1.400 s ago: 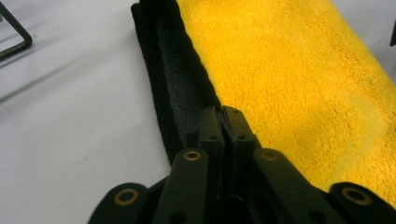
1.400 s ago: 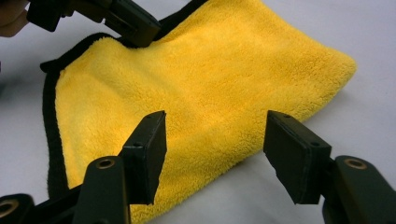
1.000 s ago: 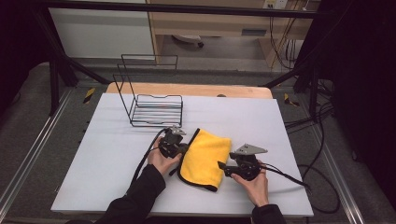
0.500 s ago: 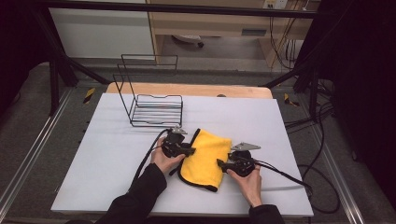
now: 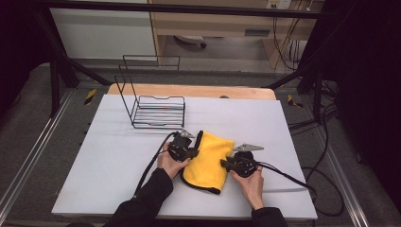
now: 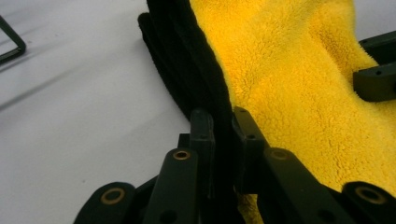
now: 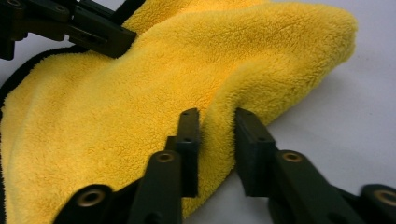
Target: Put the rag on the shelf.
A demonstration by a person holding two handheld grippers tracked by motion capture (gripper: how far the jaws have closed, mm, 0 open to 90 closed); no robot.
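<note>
Cloth (image 5: 208,161) sits in the near half of the surface (image 5: 283,123), a little right of the middle, a yellow towel with a black edging, folded and lying with its long axis running from the near edge up toward the far edge, tilted slightly to the right at the top. The left gripper (image 5: 193,152) is on its left side and the right gripper (image 5: 226,164) on its right side, so the cloth lies straight between the two hands and neither is nearer than the other; each has come in sideways, facing the other across the fabric. In the left gripper view the fingers (image 6: 201,135) have just been closing and now stand narrow, pinching the black-edged border of the cloth (image 6: 289,93) between them. In the right gripper view the fingers (image 7: 189,140) have likewise just been closing and are clamped on a raised ridge of the yellow pile (image 7: 224,70), with the fabric bulging up between the pads. Behind, near the far left corner, a black wire rack (image 5: 156,106) stands well apart from all this. With both long sides gripped, the next move looks like a lift or a fold across that long axis, and it depends on both pinches keeping the layers together.
</note>
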